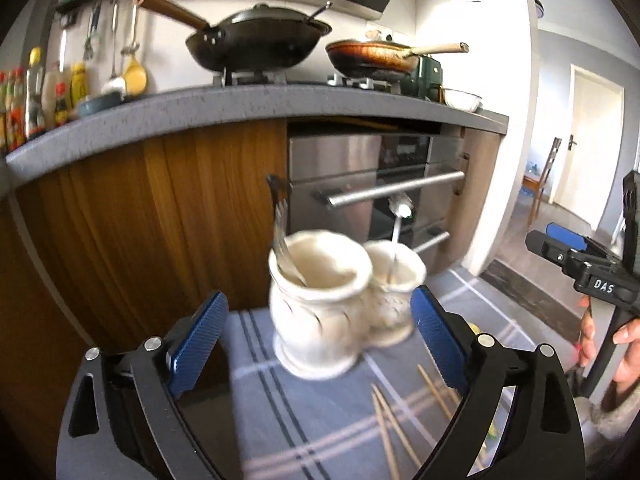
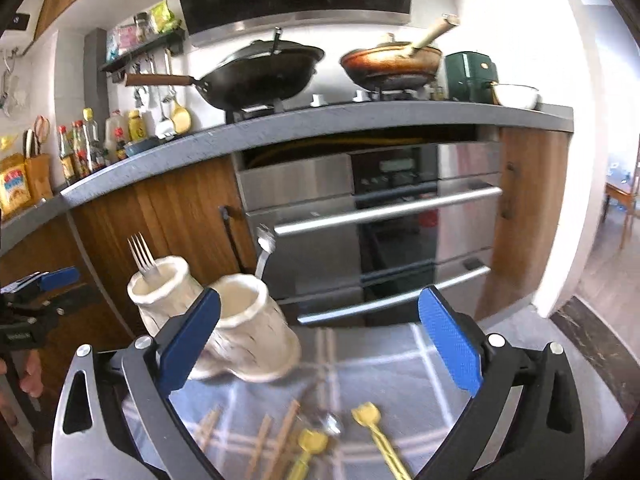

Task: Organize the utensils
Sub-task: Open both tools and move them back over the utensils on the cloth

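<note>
Midway through sorting: left gripper (image 1: 318, 338) gaping, empty; fork (image 2: 143, 258) stands in left cup (image 2: 166, 294), second fork (image 2: 264, 250) in right cup (image 2: 250, 332); right gripper (image 2: 320, 334) gaping, empty; chopsticks (image 2: 280, 438), yellow spoons (image 2: 374, 426) left on cloth (image 2: 400, 360).

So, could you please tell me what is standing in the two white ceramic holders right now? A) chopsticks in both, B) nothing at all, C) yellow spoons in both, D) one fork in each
D: a fork stands tines up in the left holder and another fork in the right holder; the chopsticks and yellow spoons lie on the cloth.
</note>
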Tool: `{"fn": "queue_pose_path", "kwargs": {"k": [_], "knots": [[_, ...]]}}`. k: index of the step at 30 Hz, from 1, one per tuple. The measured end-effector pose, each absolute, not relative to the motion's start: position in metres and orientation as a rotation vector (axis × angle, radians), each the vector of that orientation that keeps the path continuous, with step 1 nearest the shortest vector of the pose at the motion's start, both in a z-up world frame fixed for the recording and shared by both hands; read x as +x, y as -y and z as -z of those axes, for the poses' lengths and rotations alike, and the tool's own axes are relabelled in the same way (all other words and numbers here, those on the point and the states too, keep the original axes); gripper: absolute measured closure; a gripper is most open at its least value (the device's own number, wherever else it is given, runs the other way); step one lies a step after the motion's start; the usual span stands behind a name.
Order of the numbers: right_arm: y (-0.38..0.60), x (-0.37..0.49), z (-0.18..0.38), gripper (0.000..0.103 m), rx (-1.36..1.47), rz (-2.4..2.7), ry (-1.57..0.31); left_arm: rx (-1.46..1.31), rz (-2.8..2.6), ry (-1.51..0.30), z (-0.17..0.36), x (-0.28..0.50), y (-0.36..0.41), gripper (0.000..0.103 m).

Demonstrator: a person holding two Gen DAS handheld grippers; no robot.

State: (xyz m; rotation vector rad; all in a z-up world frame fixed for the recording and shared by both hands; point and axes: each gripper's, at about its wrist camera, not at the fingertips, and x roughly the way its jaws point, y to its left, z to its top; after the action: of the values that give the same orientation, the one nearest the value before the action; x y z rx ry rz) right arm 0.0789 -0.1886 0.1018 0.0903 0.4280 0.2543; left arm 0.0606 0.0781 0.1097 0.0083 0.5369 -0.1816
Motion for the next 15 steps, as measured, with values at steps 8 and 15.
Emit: {"fn": "queue_pose_path", "kwargs": {"k": [8, 15], "knots": [[0.214, 0.074, -0.048, 0.005, 0.053, -0.23, -0.607, -0.02, 0.193, -0.654, -0.063, 0.045, -0.064, 0.009], [0.214, 0.083, 0.003, 0.006, 0.027, -0.23, -0.753, 0.011, 0.199, -0.753, -0.019, 0.048, -0.045, 0.009]]}}
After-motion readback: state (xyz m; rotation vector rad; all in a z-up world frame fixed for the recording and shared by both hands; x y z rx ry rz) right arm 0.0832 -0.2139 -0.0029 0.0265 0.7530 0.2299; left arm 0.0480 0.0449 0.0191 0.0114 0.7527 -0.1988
